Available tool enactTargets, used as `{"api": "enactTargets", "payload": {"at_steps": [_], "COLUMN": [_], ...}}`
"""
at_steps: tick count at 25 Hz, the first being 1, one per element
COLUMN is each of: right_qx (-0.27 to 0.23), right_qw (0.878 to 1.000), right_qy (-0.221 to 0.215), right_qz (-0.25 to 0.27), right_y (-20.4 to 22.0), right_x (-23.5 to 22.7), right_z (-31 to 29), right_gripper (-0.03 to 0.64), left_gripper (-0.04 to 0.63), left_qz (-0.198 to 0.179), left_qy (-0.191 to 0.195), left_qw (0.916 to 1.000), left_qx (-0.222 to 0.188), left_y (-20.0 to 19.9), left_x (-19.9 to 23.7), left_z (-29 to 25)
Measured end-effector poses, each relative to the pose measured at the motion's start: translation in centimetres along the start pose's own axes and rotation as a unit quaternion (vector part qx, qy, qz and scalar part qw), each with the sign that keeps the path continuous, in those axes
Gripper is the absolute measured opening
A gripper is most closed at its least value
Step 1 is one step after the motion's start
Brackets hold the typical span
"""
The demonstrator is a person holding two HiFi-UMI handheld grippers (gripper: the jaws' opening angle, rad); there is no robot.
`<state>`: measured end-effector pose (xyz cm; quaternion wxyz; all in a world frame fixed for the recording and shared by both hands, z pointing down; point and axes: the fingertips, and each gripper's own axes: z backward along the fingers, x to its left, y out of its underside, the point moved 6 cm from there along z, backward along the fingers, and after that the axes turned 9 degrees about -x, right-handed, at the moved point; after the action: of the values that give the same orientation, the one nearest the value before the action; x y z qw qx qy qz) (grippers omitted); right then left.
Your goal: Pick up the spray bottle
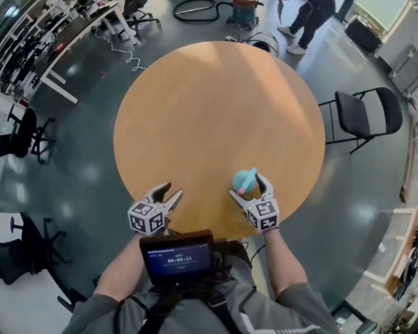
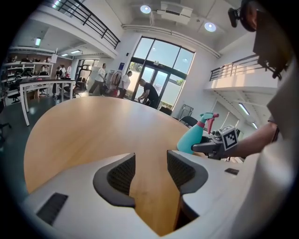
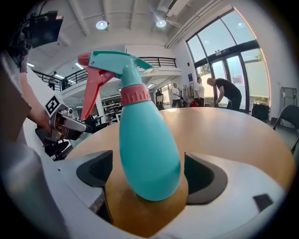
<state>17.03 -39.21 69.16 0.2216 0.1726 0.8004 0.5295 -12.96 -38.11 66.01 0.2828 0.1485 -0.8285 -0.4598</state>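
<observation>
A teal spray bottle (image 1: 245,181) with a pink collar and trigger stands upright on the round wooden table (image 1: 215,111), near its front edge. My right gripper (image 1: 248,184) is open, and the bottle's body (image 3: 147,149) stands between its two jaws, with a thin gap on the left side and almost none on the right. My left gripper (image 1: 168,191) hovers open over the table's front edge with nothing between its jaws (image 2: 151,170). In the left gripper view the bottle (image 2: 192,137) and the right gripper (image 2: 210,145) show off to the right.
A black folding chair (image 1: 362,114) stands right of the table. Office chairs (image 1: 26,134) and desks (image 1: 72,32) fill the left and far left. A person (image 1: 307,19) stands beyond the table near coiled cables. A small screen (image 1: 177,256) hangs at my chest.
</observation>
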Motion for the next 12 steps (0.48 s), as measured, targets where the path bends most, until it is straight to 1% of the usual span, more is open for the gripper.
{"api": "enactTargets", "payload": {"at_steps": [3, 8, 12], "right_qx": [0.001, -0.001, 0.000], "right_qw": [1.000, 1.000, 1.000], "right_qy": [-0.005, -0.009, -0.012], "right_qz": [-0.004, 0.004, 0.005], "right_y": [-0.1, -0.6, -0.8], "right_x": [0.1, 0.1, 0.5], "right_z": [-0.8, -1.8, -2.4], "right_gripper": [0.476, 0.476, 0.476], "left_gripper": [0.221, 0.221, 0.221], "left_qz": [0.008, 0.009, 0.012], "left_qy": [-0.005, -0.007, -0.011], "left_qw": [1.0000, 0.9999, 0.9998], "left_qx": [-0.001, 0.001, -0.006], "left_y": [-0.4, -0.4, -0.6], "left_x": [0.2, 0.2, 0.5], "left_z": [0.0, -0.1, 0.0]}}
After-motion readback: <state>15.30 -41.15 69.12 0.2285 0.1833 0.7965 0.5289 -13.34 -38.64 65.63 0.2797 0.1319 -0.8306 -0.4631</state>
